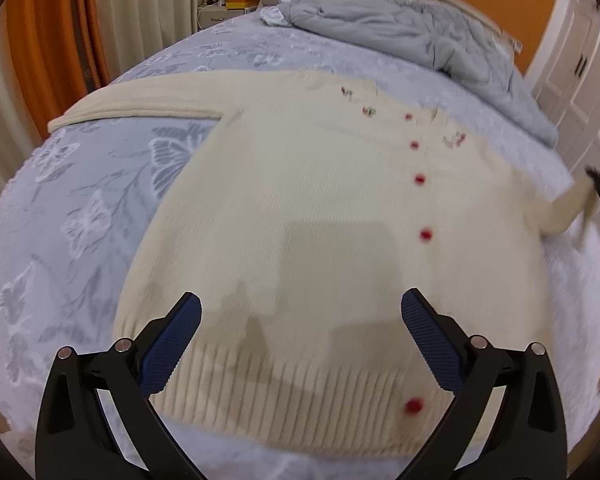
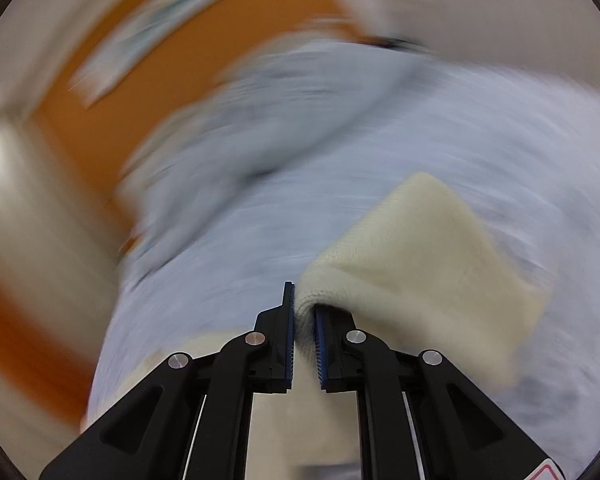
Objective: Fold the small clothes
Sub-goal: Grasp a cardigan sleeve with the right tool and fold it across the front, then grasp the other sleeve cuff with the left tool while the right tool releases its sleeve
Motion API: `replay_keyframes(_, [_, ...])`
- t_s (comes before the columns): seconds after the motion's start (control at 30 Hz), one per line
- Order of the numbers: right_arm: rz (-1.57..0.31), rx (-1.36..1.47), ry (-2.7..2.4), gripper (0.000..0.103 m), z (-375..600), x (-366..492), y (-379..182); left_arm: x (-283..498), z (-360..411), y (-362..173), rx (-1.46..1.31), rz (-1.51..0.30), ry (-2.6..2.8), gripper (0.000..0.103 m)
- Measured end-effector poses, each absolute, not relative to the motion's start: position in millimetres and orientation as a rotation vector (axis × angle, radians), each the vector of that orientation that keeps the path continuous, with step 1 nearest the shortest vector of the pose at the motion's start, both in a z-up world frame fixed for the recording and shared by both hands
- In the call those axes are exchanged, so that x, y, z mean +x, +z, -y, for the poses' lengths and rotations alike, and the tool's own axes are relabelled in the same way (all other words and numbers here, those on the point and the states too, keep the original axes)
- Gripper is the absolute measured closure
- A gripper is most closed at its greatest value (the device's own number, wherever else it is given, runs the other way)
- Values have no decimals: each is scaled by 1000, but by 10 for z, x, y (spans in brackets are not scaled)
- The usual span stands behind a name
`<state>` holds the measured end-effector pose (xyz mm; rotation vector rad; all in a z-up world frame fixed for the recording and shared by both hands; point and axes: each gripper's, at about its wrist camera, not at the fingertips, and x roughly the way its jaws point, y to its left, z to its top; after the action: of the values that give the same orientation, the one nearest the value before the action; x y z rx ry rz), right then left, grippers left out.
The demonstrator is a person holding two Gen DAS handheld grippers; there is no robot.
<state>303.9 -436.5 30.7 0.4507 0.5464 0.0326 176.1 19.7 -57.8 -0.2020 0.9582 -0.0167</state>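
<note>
A bed point(image 1: 80, 184) covered with a pale blue spread patterned with butterflies fills most of both views, with a rumpled grey duvet point(image 1: 400, 28) heaped toward the headboard. Spread flat on the bed, front side up, lies a small cream knitted cardigan point(image 1: 300, 208). Its long axis runs from the ribbed hem, nearest the left wrist camera, up to the neckline on the far side, and a line of red buttons point(image 1: 420, 179) marks that axis slightly to the right of centre. One sleeve point(image 1: 140, 100) lies stretched out straight to the left across the spread. The other sleeve point(image 2: 420, 248) leads off to the right, where its end is lifted from the bed. The right gripper point(image 2: 304, 320) is clamped on that sleeve end: its jaws stand almost together with the cream knit pinched between the blue pads, and the rest of the sleeve hangs away to the right of the fingers. The right wrist view is heavily smeared, so little else can be read there. The left gripper point(image 1: 300, 336) hovers above the hem, pointing steeply downward, with its jaws wide apart and nothing between them; the hem's ribbing lies directly below and between its fingers. The right hand therefore has the sleeve, while the left is nearer the hem and body. Judging from this, the coming move is likely folding the held sleeve leftward across the button line onto the cardigan's chest.
</note>
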Motion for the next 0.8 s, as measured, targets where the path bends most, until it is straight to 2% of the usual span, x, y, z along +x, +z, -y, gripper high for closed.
replay_keyframes(0.07, [-611, 302, 210, 90, 3541, 3216, 339, 1893, -230, -535, -261, -937, -28, 5])
replay_keyframes(0.17, [-761, 102, 310, 66, 2549, 3397, -102, 2153, -270, -453, -339, -910, -47, 5])
replay_keyframes(0.23, [-799, 30, 281, 66, 2331, 3352, -330, 2340, -279, -419, -381, -909, -64, 5])
replay_keyframes(0.33, [-809, 151, 219, 64, 2608, 3149, -483, 2784, -298, -463, -459, -926, -115, 5])
replay_keyframes(0.47, [-806, 278, 17, 48, 3286, 2934, -616, 3371, -246, -611, -584, -960, -175, 5])
replay_keyframes(0.57, [-828, 359, -41, 47, 3631, 2895, -761, 3852, -101, -776, -652, -981, -187, 5])
replay_keyframes(0.73, [-823, 411, -12, 45, 3649, 2842, -852, 4384, 22, -1105, -839, -1033, -162, 5])
replay_keyframes(0.8, [-817, 408, -12, 38, 3584, 2826, -905, 4539, -8, -1285, -903, -1064, -94, 6])
